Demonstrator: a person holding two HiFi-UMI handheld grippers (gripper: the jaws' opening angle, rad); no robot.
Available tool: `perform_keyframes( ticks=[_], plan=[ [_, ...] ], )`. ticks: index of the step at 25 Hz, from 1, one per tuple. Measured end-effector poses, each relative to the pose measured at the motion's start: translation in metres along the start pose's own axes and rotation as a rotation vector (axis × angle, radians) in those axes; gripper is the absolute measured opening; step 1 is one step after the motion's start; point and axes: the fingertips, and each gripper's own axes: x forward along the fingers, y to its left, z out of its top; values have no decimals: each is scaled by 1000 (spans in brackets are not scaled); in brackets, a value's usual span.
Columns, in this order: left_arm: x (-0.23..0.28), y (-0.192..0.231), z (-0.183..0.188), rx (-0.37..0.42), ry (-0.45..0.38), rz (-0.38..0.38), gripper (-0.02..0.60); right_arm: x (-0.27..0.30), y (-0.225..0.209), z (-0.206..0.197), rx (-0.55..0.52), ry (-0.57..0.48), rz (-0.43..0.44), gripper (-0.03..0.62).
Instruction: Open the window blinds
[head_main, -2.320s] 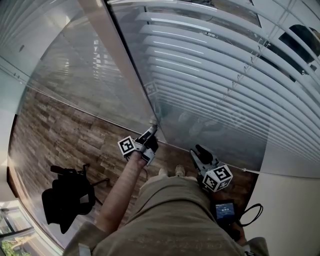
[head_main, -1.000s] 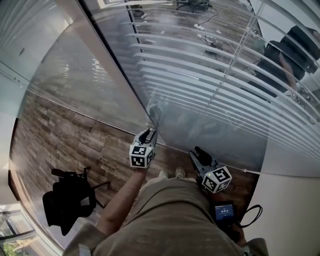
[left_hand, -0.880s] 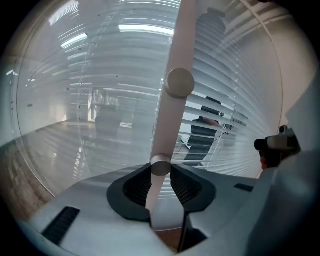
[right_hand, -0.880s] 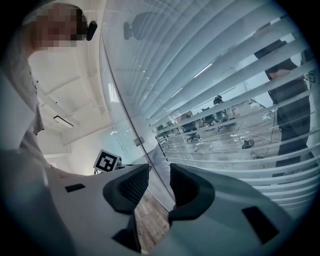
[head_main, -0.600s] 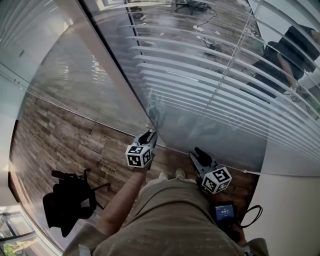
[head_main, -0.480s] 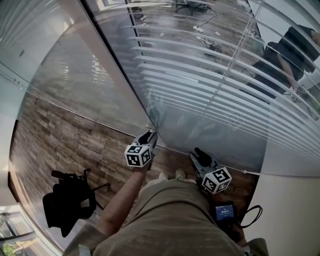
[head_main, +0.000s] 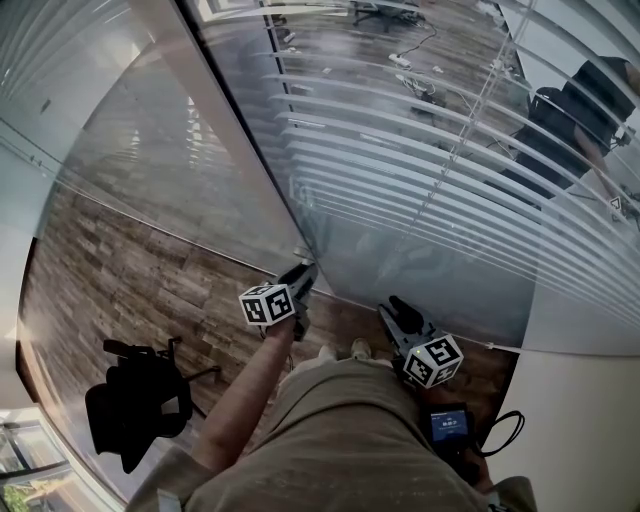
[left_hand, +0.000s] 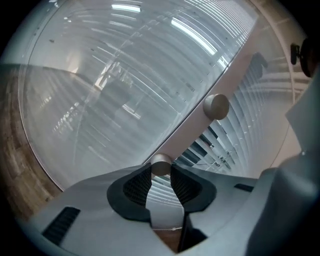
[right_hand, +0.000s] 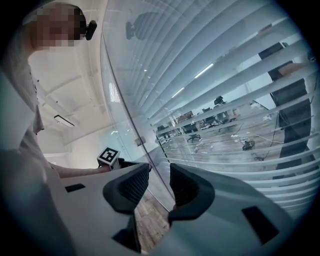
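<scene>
White horizontal blinds (head_main: 420, 170) hang behind the glass, their slats tilted so the room beyond shows between them. My left gripper (head_main: 303, 270) reaches the foot of the grey window post (head_main: 225, 130). In the left gripper view its jaws (left_hand: 161, 171) are shut on a small round grey knob (left_hand: 161, 163) on that post. My right gripper (head_main: 392, 303) hangs lower right, apart from the glass, open with nothing between its pads (right_hand: 159, 177). The slats (right_hand: 235, 100) fill that view's right side.
A second round knob (left_hand: 216, 106) sits higher on the post. A black chair (head_main: 135, 395) stands on the wood floor at left. A white wall (head_main: 580, 400) is at right. A small device with a cable (head_main: 450, 422) hangs at the person's waist.
The slats have tilted from nearly closed to open, so the room behind now shows. The left gripper has rolled about the knob, its marker cube turning. The right gripper has not moved.
</scene>
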Motion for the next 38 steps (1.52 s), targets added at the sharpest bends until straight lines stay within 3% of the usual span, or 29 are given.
perform_keyframes(
  ticks=[4, 12, 16, 25, 30, 38],
  plan=[
    [-1, -2, 0, 22, -9, 13, 133, -3, 2, 1, -3, -1, 4, 126],
    [-16, -13, 3, 116, -104, 55, 163, -20, -3, 2, -8, -17, -8, 126],
    [-29, -30, 3, 222, -150, 77, 163, -38, -8, 7, -38, -46, -35, 126],
    [-23, -76, -20, 427, -135, 78, 163, -49, -19, 17, -90, -47, -29, 126],
    [-19, -89, -35, 453, -128, 61, 163, -53, -17, 24, -137, -50, -17, 126],
    [-22, -94, -41, 464, -112, 56, 163, -57, -18, 20, -125, -45, -18, 126]
  ],
)
